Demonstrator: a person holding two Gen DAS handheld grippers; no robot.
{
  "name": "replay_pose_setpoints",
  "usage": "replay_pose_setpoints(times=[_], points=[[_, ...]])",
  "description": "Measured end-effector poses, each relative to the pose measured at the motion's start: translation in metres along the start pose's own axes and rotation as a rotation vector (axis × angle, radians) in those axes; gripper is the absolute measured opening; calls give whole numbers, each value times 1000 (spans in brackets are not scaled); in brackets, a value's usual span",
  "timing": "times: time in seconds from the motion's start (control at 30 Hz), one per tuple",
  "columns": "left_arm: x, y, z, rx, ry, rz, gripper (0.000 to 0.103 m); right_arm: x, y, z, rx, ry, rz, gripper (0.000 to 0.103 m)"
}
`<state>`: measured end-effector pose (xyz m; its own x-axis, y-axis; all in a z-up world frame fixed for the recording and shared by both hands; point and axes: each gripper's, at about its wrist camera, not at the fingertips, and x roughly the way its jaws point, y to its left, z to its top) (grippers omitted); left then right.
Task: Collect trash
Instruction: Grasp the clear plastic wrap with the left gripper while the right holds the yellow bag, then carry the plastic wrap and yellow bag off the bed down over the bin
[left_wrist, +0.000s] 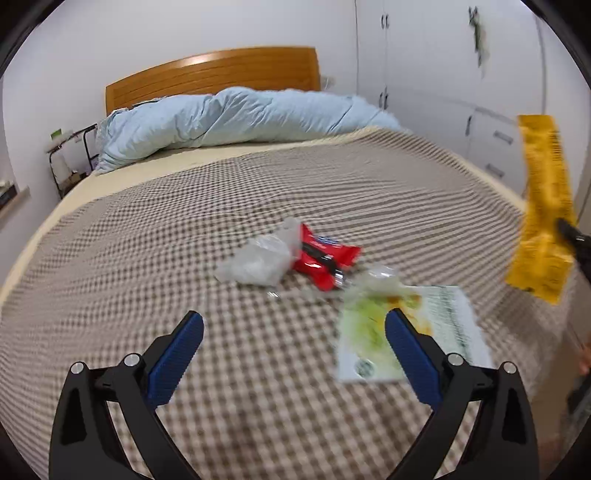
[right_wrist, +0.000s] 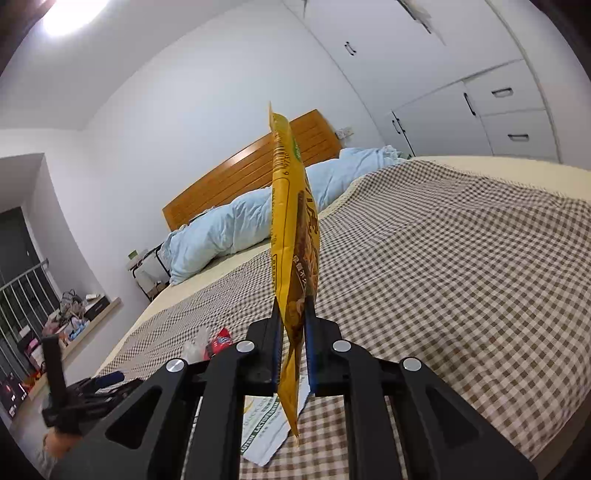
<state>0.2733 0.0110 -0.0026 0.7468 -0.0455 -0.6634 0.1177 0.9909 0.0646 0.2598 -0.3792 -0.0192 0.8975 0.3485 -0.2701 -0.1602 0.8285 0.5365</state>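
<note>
One yellow wrapper (right_wrist: 291, 229) between right hand-held gripper (right_wrist: 293, 306)

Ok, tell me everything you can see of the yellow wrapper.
The yellow wrapper is a long, flat, crinkly packet, plastic or foil by its look, with dark print and a barcode. It stands nearly upright in the air, lifted clear of the checked bedspread. The right tongs are shut on its lower part; nothing else touches it.

Home bedroom: bed (left_wrist: 258, 177), wardrobe (right_wrist: 461, 92).
</note>
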Motion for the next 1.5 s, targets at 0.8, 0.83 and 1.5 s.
replay_pose_setpoints(times=[0.8,0.83,1.5], points=[[154,35,48,106,261,88,36,3,-34,10,-3,3,-129,10],[151,38,48,93,256,75,29,4,-33,9,-5,7,-130,10],[3,22,58,118,53,111,19,-17,-6,5,-41,-9,-23,10]])
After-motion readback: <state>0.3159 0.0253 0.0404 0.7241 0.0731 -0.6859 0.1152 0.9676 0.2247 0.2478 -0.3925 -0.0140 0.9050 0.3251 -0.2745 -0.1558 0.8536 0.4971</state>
